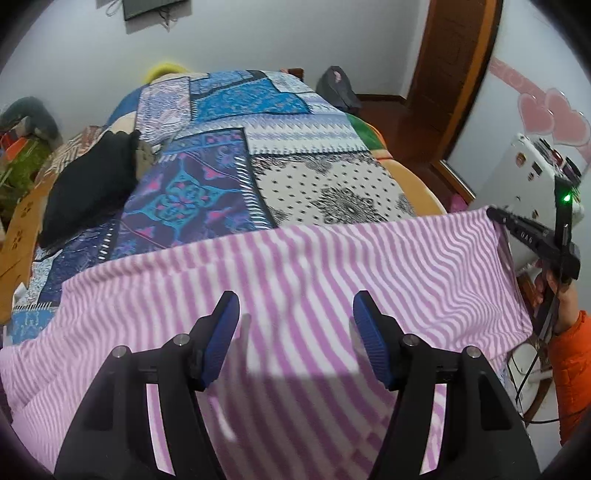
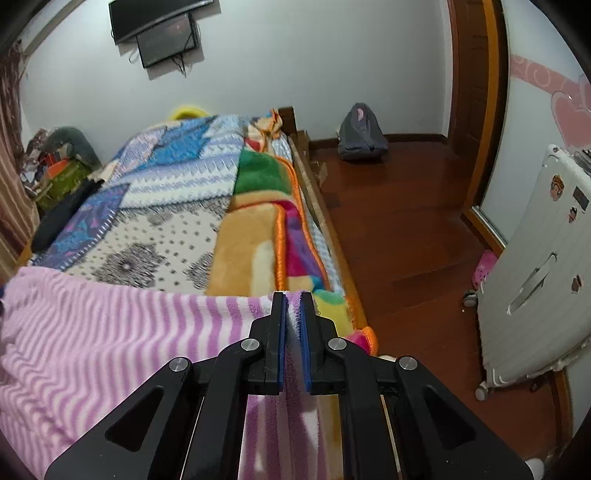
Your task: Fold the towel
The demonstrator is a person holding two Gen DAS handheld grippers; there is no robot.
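1. Your right gripper was clamped on the towel: both blue pads pressed a bunched corner of the pink-and-white striped cloth, which ran down between the fingers toward 6 o'clock in the right wrist view.
2. Your left gripper stood wide apart, its blue pads clear of the cloth, with the towel spread beneath and nothing between them.
3. From the left wrist view, your right gripper sat at about 3 o'clock, pinching the towel's far corner; your hand and an orange sleeve showed just below it.
4. You had the towel lying across the near end of the bed, over the patterned quilt, filling the frame from 9 o'clock to 3 o'clock in the left wrist view.
5. A black cushion lay on the quilt at about 10 o'clock, well apart from the towel.
6. In the right wrist view you had a grey backpack on the wooden floor near 1 o'clock and a white suitcase at 3 o'clock.
7. A dark screen hung on the wall at about 11 o'clock.
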